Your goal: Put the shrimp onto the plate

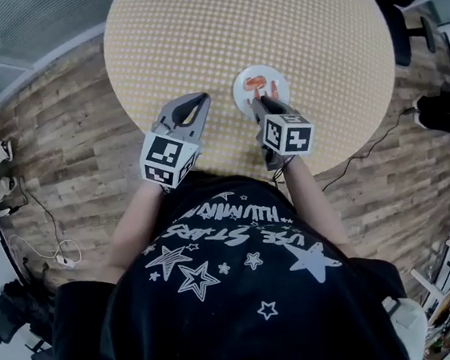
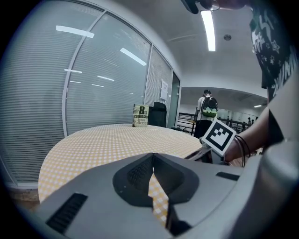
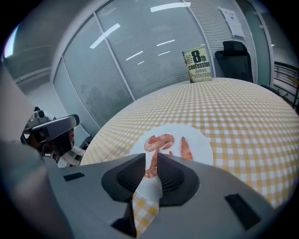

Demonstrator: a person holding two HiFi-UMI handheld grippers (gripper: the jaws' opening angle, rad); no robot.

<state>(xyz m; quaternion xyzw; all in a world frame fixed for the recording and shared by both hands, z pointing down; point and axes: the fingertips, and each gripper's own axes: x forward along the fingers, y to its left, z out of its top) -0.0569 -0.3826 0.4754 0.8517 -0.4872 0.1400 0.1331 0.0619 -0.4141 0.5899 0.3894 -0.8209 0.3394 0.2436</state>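
The table (image 1: 271, 16) was covered in a yellow-and-white check, and the plate (image 1: 242, 92) by its edge nearest the person was white, with pink-orange shrimp (image 1: 255, 81) on it. The left gripper (image 1: 200, 100) and right gripper (image 1: 257, 104) were finished in grey, each marked with black-and-white square markers (image 1: 168, 159). A black shirt (image 1: 238, 295) printed with white stars was worn, and the floor (image 1: 67, 137) was patterned in brown wood planks.

Wood-plank floor (image 1: 71, 176), glass partition with blinds (image 2: 107, 88), ceiling strip light (image 2: 209, 28), black office chair (image 3: 236, 58)

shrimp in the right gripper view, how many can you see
3: a curled shrimp on the plate, a straight shrimp to its right, a third shrimp between the right gripper's jaws. More may hide behind them.
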